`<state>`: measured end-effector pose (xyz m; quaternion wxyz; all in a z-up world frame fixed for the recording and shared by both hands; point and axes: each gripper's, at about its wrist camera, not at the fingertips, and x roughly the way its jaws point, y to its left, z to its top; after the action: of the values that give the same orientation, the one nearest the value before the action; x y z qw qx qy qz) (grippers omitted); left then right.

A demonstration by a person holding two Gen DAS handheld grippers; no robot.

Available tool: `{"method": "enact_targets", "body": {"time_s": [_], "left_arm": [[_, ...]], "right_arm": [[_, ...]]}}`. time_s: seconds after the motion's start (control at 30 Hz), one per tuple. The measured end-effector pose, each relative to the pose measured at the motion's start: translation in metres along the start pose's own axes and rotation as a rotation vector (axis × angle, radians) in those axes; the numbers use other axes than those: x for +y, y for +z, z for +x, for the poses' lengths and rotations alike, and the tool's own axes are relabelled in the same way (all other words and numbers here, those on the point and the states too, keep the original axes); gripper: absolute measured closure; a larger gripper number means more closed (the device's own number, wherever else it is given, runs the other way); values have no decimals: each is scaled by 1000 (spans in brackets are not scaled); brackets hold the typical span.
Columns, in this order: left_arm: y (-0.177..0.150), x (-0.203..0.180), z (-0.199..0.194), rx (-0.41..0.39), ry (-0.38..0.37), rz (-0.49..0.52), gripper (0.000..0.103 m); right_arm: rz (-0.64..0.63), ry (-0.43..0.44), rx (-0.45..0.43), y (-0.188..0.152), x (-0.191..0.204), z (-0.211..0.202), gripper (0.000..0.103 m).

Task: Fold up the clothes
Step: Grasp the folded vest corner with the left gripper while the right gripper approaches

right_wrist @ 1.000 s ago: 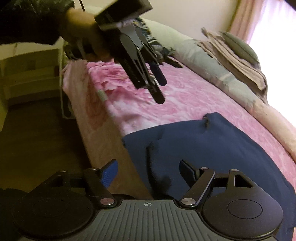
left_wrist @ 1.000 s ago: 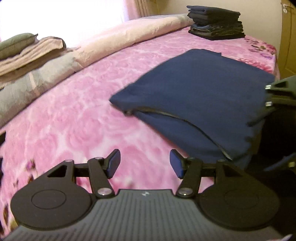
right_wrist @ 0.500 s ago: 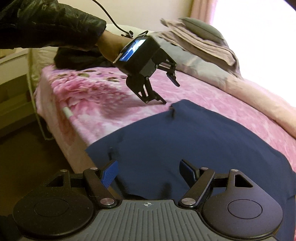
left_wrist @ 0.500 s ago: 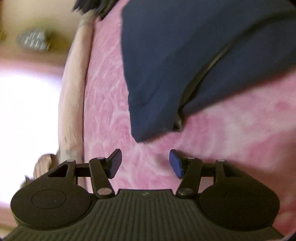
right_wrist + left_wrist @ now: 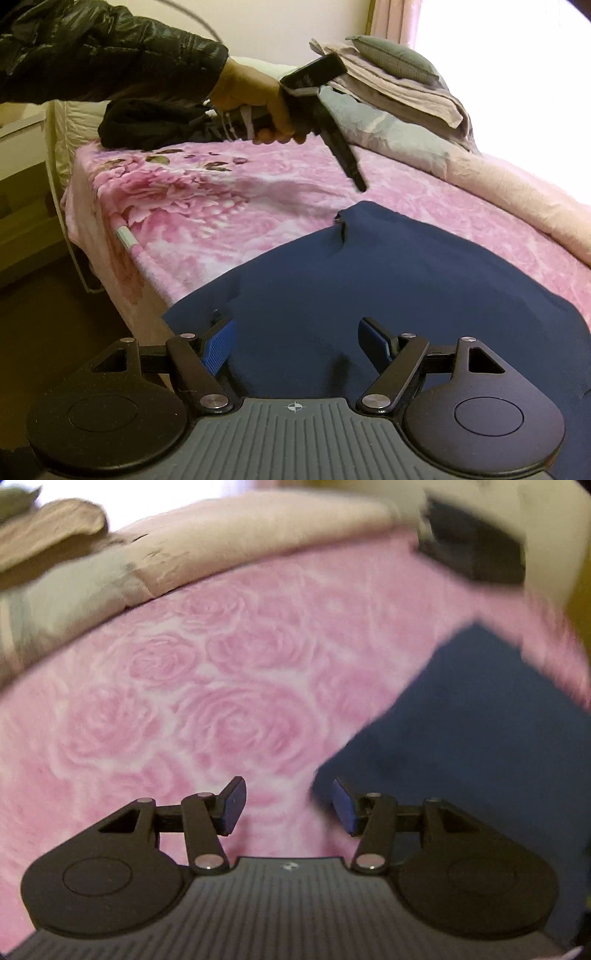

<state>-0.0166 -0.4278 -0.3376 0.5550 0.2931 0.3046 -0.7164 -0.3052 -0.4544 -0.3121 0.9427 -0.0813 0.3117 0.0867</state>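
Note:
A navy blue garment (image 5: 388, 288) lies flat on the pink rose-patterned bed (image 5: 229, 199), its near edge hanging over the bed's side. It also shows in the left wrist view (image 5: 476, 731) at the right. My left gripper (image 5: 288, 805) is open and empty, low over the bed beside the garment's corner. In the right wrist view the left gripper (image 5: 354, 173) hangs just above the garment's far corner. My right gripper (image 5: 295, 339) is open and empty over the garment's near edge.
A stack of folded dark clothes (image 5: 476, 554) sits at the far end of the bed. Folded blankets and a grey pillow (image 5: 399, 77) lie along the window side. A dark heap of clothes (image 5: 155, 125) lies at the other end. Wooden floor (image 5: 44, 314) is beside the bed.
My left gripper has swung round and come down to the garment's far corner. My right gripper has moved closer over the garment's near edge. Both stay open.

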Motion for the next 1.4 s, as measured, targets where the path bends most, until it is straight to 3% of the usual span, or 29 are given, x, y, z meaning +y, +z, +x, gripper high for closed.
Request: {"method": "enact_targets", "body": {"time_s": [0.2,0.3,0.37,0.4,0.47,0.53,0.83,1.0,1.17,1.2,1.23,1.3,1.4], "left_arm": [[-3,-10,35,97,-84,-17,56],[-3,-8,39,100,-102,-73,58],[-1,-9,39,111,-115,-98,73],[0,-10,38,116,-125,-105,88],[4,-16,33,112,-116,-102,96],[12,-20,26,94,-100,-118,96],[31,-43,21,100,-20,-105,96],[24,-33,22,92,-31,-138,96],[15,-25,28,81,-40,-177,96],[14,-23,29,81,-40,-184,96],[12,-23,31,80,-39,-189,96],[11,-23,31,78,-37,-196,96],[12,-24,28,71,-34,-202,96]], "right_arm": [[-12,5,5,0,5,0,27],[-15,3,15,-1,8,2,27],[-24,-5,20,-2,12,3,27],[-28,-10,22,-2,15,4,27],[-27,-16,16,0,20,6,26],[-18,-25,1,5,25,8,17],[130,-77,-33,52,57,56,16],[-43,-219,133,43,79,82,16],[-130,-362,151,22,74,61,17],[-137,-370,156,19,73,57,22],[-144,-376,161,16,72,53,35],[-151,-361,167,12,74,48,47],[-182,-343,160,11,79,44,79]]}}
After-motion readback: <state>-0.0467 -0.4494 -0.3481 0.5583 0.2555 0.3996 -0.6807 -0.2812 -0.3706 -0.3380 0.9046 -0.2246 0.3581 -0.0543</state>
